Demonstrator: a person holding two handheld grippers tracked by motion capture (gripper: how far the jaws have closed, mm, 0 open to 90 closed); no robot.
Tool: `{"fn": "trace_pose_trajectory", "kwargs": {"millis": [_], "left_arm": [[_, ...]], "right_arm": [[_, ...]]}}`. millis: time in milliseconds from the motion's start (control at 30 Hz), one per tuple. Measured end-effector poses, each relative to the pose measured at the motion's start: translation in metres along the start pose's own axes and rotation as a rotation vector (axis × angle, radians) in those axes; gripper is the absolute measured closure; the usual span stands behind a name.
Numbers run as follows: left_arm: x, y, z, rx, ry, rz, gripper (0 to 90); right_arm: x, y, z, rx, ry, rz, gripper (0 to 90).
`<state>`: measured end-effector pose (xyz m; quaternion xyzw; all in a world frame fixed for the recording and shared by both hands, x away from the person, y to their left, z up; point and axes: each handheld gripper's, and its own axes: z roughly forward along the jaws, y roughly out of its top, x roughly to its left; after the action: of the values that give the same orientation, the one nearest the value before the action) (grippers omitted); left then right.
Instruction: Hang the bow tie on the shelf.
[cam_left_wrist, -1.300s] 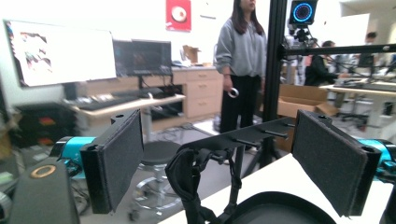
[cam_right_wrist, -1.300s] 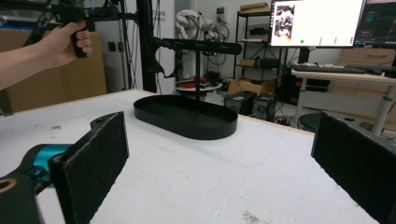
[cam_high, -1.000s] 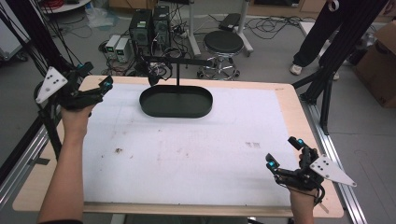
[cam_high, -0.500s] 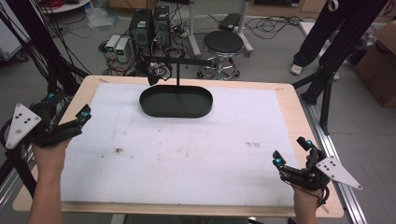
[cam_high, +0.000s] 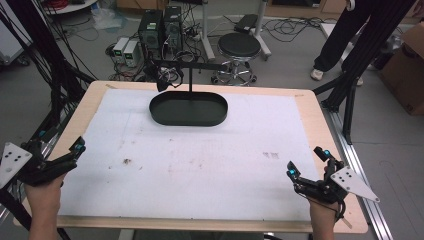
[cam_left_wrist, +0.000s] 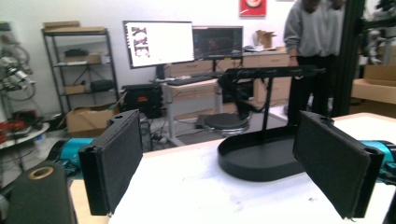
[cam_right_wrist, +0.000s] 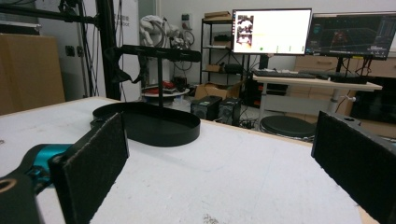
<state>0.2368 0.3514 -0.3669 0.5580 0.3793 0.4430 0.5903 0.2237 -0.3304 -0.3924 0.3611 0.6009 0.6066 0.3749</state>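
A black oval tray (cam_high: 189, 109) sits at the far middle of the white-covered table (cam_high: 210, 165), with a thin post and crossbar (cam_high: 186, 65) rising from it. My left gripper (cam_high: 75, 152) hovers at the table's near left edge, jaws wide apart and empty. My right gripper (cam_high: 307, 161) is at the near right corner, also open and empty. In the left gripper view the tray (cam_left_wrist: 261, 158) lies ahead between the open pads (cam_left_wrist: 114, 163). In the right gripper view the tray (cam_right_wrist: 149, 123) sits ahead to the left, beyond the left pad (cam_right_wrist: 91, 168).
Behind the table stand a round stool (cam_high: 239, 47) and computer towers (cam_high: 160, 25). A person (cam_high: 345, 35) stands at the far right beside black frame legs (cam_high: 350, 100). A cardboard box (cam_high: 407, 70) sits on the floor at right. A few small dark specks (cam_high: 127, 161) mark the sheet.
My left gripper has moved from the far left corner, beside the tray, back toward the near left edge. The right gripper has shifted only slightly. Both stay open.
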Motion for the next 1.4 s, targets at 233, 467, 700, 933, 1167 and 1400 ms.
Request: {"fn": "trace_pose_trajectory", "kwargs": {"millis": [233, 467, 700, 933, 1167, 1400], "left_arm": [[-0.006, -0.019, -0.011, -0.027, 0.028, -0.058, 16.3], [-0.015, -0.03, -0.008, 0.006, 0.006, -0.048, 16.0], [-0.015, -0.034, -0.005, 0.027, -0.01, -0.064, 16.1], [-0.019, -0.033, -0.005, 0.028, -0.037, -0.07, 16.1], [-0.017, -0.035, -0.004, 0.039, -0.054, -0.083, 15.6], [-0.019, -0.035, -0.002, 0.044, -0.064, -0.078, 15.6]], "right_arm": [[-0.001, -0.007, 0.001, 0.015, -0.008, 0.003, 3.0], [0.002, -0.008, 0.0, 0.021, -0.012, -0.005, 3.0], [0.005, -0.008, 0.001, 0.027, -0.013, 0.0, 3.0], [0.008, -0.009, 0.004, 0.036, -0.002, -0.011, 3.0], [0.008, -0.011, 0.005, 0.04, -0.003, -0.003, 3.0], [0.009, -0.011, 0.005, 0.043, -0.003, -0.001, 3.0]]}}
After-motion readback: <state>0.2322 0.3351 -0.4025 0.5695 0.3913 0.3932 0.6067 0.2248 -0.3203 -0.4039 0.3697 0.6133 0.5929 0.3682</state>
